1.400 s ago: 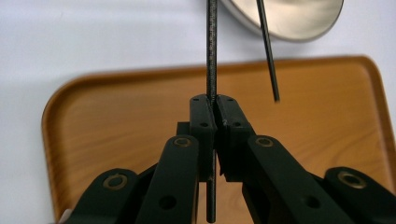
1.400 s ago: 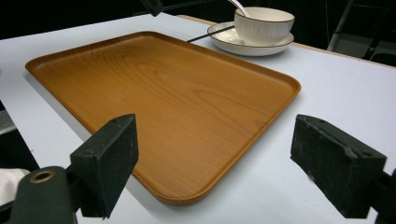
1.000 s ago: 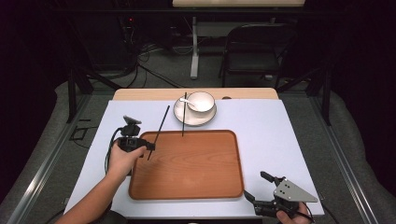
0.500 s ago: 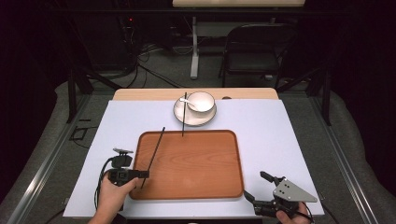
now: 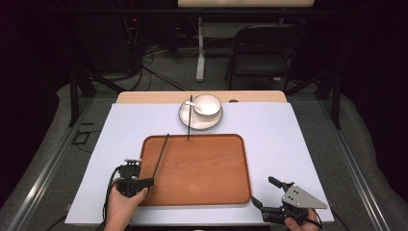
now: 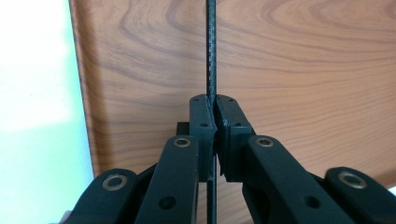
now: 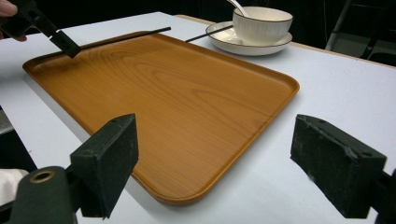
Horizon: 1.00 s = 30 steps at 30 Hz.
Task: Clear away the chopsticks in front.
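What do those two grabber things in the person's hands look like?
Both are black. The left gripper has flat square pads on jointed bars with brass-coloured rivets, and a black cable loops from it. The right gripper has chunky rough pads and a grey three-cornered plate on top.

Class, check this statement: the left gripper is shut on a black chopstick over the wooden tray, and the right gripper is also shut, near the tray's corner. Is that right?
Not quite. The right gripper is open, not shut: the right gripper view shows its jaws standing wide apart with nothing between them. The rest holds: the left gripper is shut on the black chopstick over the wooden tray.
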{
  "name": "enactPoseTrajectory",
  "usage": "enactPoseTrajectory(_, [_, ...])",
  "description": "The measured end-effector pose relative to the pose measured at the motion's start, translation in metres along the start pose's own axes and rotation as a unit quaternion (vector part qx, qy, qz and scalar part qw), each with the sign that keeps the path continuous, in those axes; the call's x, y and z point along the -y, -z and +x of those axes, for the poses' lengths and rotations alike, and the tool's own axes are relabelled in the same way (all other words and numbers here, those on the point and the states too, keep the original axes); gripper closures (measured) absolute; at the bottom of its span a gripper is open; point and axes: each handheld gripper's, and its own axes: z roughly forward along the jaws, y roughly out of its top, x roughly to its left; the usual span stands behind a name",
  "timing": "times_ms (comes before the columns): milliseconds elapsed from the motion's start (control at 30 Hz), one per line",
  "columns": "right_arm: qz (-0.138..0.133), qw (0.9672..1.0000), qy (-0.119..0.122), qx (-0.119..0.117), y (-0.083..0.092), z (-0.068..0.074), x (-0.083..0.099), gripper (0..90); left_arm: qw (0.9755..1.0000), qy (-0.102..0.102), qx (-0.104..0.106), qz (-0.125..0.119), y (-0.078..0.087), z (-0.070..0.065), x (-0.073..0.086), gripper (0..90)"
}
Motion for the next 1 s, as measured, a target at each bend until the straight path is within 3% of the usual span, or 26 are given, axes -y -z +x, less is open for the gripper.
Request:
enactPoseTrajectory(367, [0.000, 1.0000, 0.001, 0.000, 0.000, 0.000, 0.000, 14.2, 0.9999, 0.009, -0.001, 0.007, -0.010, 0.000, 0.005, 86.0])
enactPoseTrajectory(1000, [0.000, 1.0000, 0.002, -0.001, 0.000, 0.000, 0.000, 14.2, 0.9999, 0.013, 0.008, 0.004, -0.012, 0.003, 0.005, 82.0])
